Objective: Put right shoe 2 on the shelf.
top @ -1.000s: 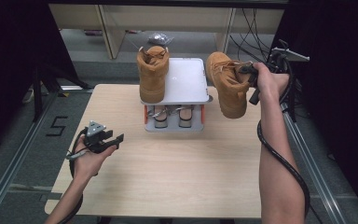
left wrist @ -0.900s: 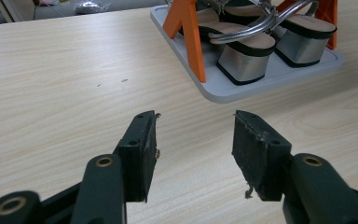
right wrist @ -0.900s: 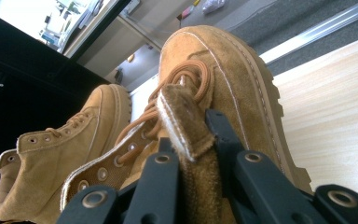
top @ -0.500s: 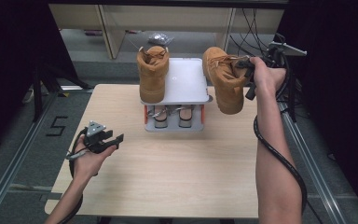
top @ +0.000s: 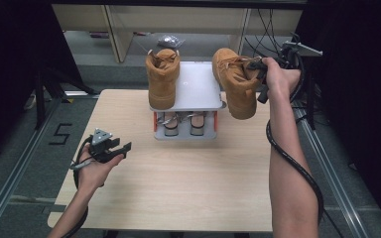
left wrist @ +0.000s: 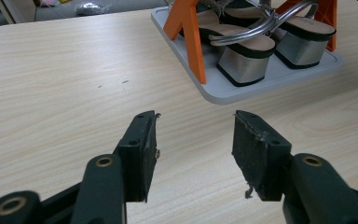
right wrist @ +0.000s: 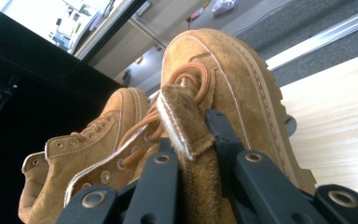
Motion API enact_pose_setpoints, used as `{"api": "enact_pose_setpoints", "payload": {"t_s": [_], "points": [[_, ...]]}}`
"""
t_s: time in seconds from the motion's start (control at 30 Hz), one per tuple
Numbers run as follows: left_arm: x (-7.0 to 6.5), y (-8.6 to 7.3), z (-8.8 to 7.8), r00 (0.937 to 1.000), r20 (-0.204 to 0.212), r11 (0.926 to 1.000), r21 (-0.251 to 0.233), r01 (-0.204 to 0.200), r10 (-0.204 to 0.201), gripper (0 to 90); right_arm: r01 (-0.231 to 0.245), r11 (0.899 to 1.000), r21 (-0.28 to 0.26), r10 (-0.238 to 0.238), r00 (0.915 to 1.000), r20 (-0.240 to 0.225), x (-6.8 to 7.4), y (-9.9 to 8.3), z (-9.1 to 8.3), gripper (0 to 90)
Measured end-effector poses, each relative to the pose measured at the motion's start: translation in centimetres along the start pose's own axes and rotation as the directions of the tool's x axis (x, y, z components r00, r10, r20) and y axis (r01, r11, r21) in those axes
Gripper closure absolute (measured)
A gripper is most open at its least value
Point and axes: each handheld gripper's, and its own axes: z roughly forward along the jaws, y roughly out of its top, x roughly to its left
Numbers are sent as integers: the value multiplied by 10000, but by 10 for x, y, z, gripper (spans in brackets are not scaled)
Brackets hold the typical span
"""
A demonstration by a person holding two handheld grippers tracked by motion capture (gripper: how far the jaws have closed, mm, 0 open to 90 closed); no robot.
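Heads up: your right gripper (top: 259,63) is clamped only on the boot (top: 238,84) tongue, boot dangling beside the rack (top: 198,89). That floppy flap could slip. Left gripper (top: 110,148) sits open over the table (top: 188,183).

Ahead of my left gripper on the pale wooden tabletop (top: 178,183), a grey two-tier rack with orange legs (top: 198,84) shelters silver-heeled sandals (left wrist: 256,56); another tan suede boot (top: 162,79) stands on top.

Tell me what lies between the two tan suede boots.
In the high view, bare grey top shelf of the shoe rack separates the tan suede boot standing on it from the tan suede boot held by the right gripper.
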Motion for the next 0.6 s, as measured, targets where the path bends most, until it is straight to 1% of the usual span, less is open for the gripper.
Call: {"api": "enact_pose_setpoints", "payload": {"t_s": [0.03,0.07,0.1,0.13,0.17,0.2,0.23,0.3,0.37,0.4,0.47,0.5,0.53,0.57,0.6], "points": [[0,0,0,10000,8,10000,1,7,-7,490,115,9999,-30,-115,9999,26,0,0,0,832],[0,0,0,10000,25,10000,-14,10,-10,490,-86,10000,33,86,10000,-4,2,0,1,832],[0,0,0,10000,29,10000,-25,10,-10,490,-66,10000,58,66,10000,2,3,0,1,832],[0,0,0,10000,-1,10000,-3,8,-8,490,194,9998,6,-194,9998,22,2,0,1,832],[0,0,0,10000,-4,10000,-3,2,-2,491,-35,10000,85,35,10000,-86,5,0,1,832],[1,0,1,10000,29,10000,-53,14,-14,490,-34,10000,73,35,10000,-63,6,0,1,832],[1,0,1,10000,40,10000,-42,8,-8,490,180,9998,-8,-180,9998,-79,5,0,2,832],[0,0,0,10000,19,10000,-43,11,-11,490,-22,10000,67,23,9999,-128,9,0,2,832],[0,0,0,10000,18,10000,-35,30,-30,490,90,9999,64,-90,9999,-94,11,0,2,832],[0,0,0,10000,-2,10000,0,17,-17,490,46,9999,92,-45,9999,-110,12,-1,3,832],[0,-1,1,10000,53,10000,-21,28,-28,490,244,9997,-7,-244,9997,-77,12,-1,5,832],[0,-1,1,10000,52,10000,2,7,-7,490,47,10000,85,-46,9999,-119,14,-2,6,832],[0,-2,1,10000,55,10000,16,-11,10,490,-5,9999,143,7,9999,-166,14,-2,6,832],[-1,-2,1,10000,57,10000,-4,-8,8,490,98,9999,120,-96,9998,-155,14,-2,7,831],[0,-2,1,10000,52,10000,-17,4,-4,490,-82,9998,205,86,9998,-185,16,-2,8,831]]}}
